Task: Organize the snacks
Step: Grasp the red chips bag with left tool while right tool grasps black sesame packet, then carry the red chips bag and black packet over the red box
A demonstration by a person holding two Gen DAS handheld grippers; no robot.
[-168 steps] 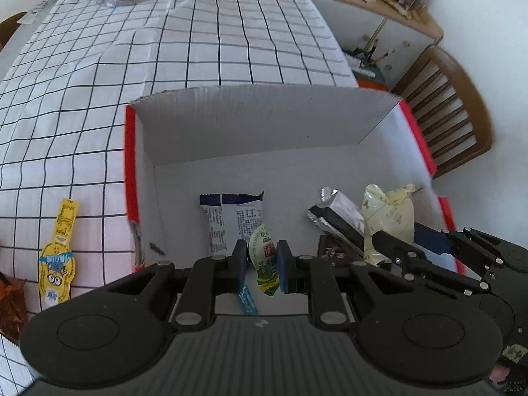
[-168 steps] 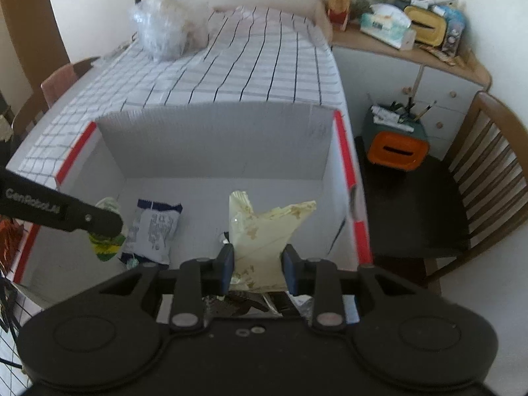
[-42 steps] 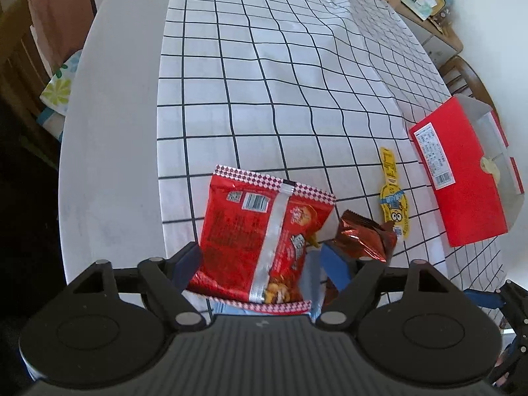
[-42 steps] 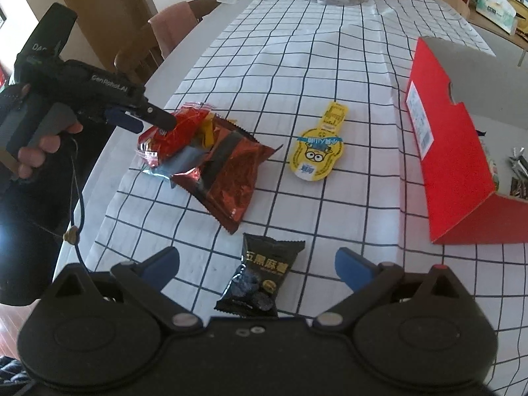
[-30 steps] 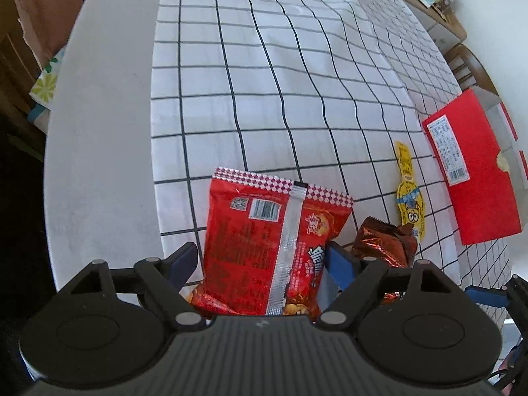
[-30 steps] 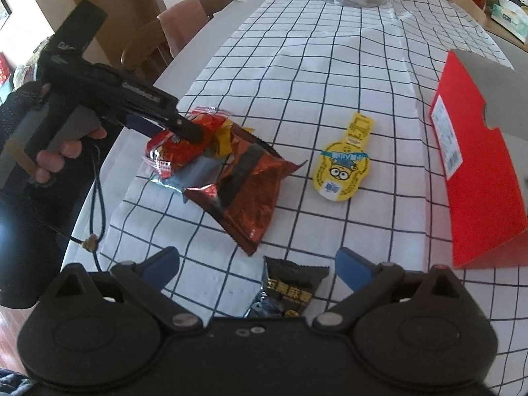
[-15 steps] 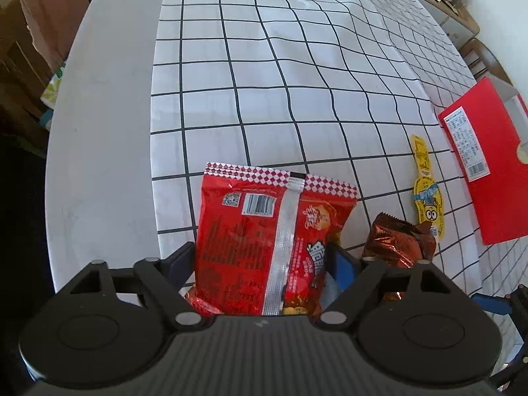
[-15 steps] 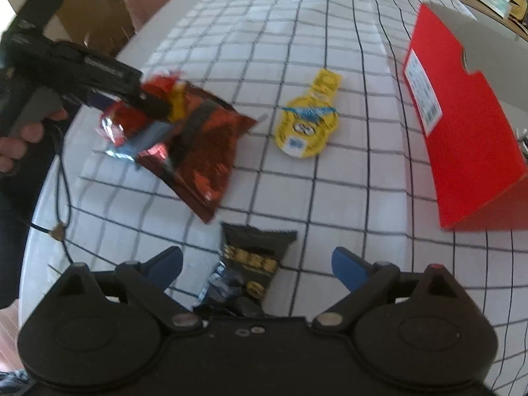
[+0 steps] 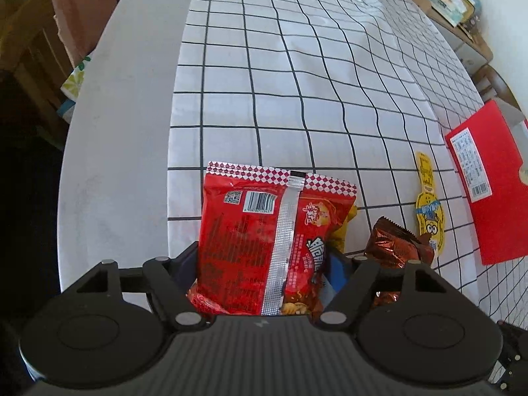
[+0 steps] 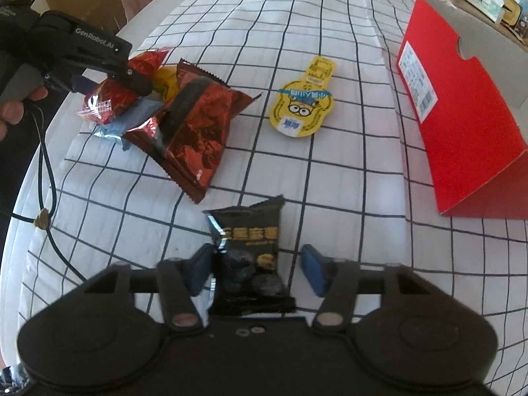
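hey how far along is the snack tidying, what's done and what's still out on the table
Done: nothing checkable; the red box's inside is hidden. In hand: the left tool is closing around the red bag; the right tool is closing around the black packet, one pad still clear. Left: the brown bag and yellow packet.

a red snack bag with a checkered top seam, barcode and silver back seam stands tilted up at the near edge of the checked counter. touching its right side lies a crumpled brown foil packet. a small black packet with gold lettering lies flat, nearer than the foil one. a yellow cartoon-face sachet lies flat between the foil packet and the open red box, apart from both.
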